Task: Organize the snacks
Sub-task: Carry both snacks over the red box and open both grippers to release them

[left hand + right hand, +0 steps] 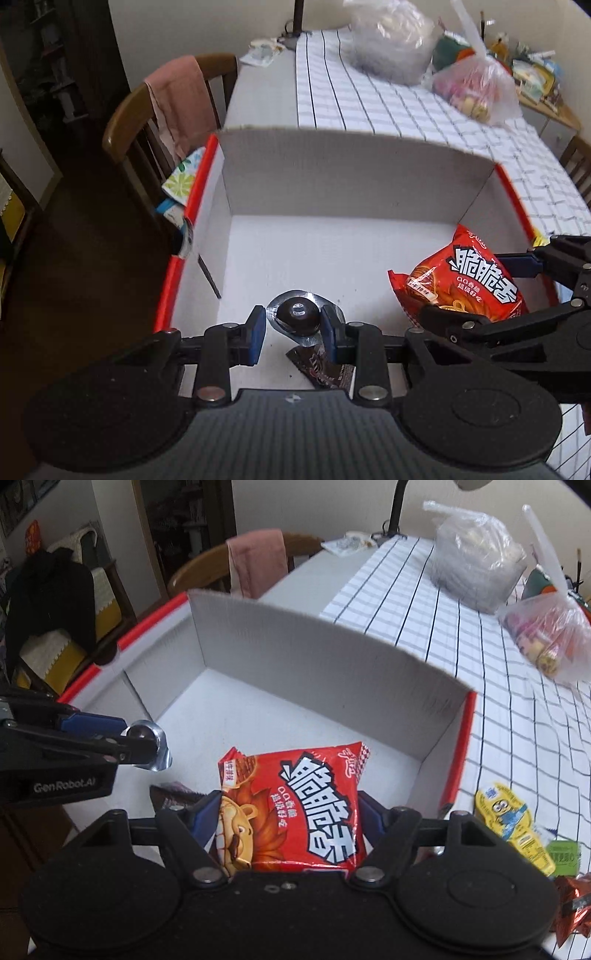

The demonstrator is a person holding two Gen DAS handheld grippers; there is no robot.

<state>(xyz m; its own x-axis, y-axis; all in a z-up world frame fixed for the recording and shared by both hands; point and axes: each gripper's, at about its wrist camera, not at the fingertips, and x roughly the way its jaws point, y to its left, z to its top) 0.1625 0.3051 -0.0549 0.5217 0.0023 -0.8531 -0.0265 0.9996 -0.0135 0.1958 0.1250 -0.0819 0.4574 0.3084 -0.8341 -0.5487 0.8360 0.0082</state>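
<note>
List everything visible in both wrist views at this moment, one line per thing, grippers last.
cardboard box: 1, white with red edges, on table
red snack bag: 1, over box, in right gripper
foil-sealed cup: 1, dark with silver rim, in left gripper
dark wrapper: 1, on box floor
plastic bags: 2, clear, far on checked tablecloth
yellow packet: 1, right of box
left gripper: shut on cup
right gripper: shut on bag

"GenRobot.AI" on left gripper (146, 744)
</note>
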